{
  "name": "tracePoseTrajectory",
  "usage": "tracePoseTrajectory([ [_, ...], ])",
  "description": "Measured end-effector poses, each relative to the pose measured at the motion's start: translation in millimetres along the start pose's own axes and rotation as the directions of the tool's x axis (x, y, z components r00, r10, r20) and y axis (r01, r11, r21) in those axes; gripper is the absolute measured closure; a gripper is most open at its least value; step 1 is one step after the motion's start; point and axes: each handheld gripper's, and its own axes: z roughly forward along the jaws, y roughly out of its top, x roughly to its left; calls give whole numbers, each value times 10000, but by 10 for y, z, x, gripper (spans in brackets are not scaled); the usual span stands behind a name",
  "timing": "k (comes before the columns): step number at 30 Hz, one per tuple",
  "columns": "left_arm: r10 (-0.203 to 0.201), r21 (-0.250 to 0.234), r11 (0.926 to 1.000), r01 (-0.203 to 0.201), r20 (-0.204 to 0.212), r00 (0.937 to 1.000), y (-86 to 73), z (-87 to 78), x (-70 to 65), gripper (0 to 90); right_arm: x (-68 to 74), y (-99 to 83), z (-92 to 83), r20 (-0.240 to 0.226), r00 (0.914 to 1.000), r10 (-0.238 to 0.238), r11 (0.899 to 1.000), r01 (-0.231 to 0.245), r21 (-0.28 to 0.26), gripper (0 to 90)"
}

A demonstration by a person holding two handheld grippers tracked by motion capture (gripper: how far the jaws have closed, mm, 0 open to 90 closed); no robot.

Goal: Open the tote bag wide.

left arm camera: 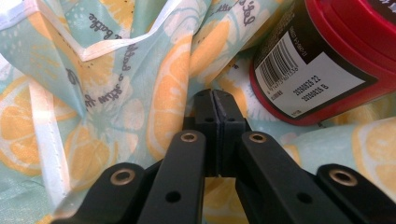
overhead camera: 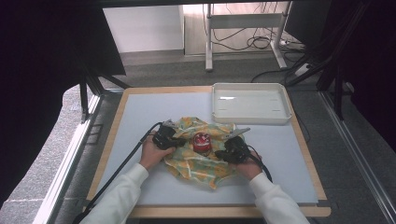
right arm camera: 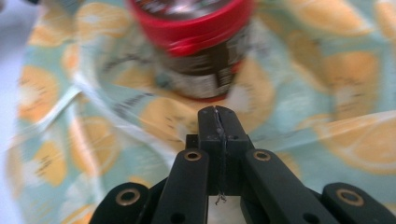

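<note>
One red-lidded jar sat on one lemon-print cloth. One white tray lay on the single table. Two grippers, left and right, were there.

My right gripper view is smeared: the red-lidded jar has an unreadable label. The left gripper view cuts that jar off at its top right edge. Whether either closed tongs pinch the lemon-print cloth, I cannot tell.

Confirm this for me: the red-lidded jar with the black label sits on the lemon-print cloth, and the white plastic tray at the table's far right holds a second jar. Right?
Not quite. The white plastic tray holds nothing, as the high view shows. The red-lidded jar does sit on the lemon-print cloth.
</note>
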Motion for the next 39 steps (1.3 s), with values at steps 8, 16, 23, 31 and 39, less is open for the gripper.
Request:
tracePoseTrajectory([
  [8,-8,26,10000,8,-12,10000,0,-3,-8,900,206,-188,17,-550,9975,-446,9979,471,438,892],
  [16,28,11,10000,-28,-41,10000,4,-16,-3,900,218,-138,-52,-719,9957,-584,9983,584,-23,892],
  [23,70,-63,10000,-70,-39,10000,6,-29,-11,900,57,49,-293,-965,9953,-69,9927,-48,-1204,892],
  [31,57,-92,9999,-58,-55,10000,8,-25,-17,900,-150,251,-303,-374,9992,106,9891,-160,-1462,892],
  [39,60,-51,10000,-60,-43,10000,6,-19,-15,900,-43,179,-7,-982,9951,-134,9994,101,-341,892],
])
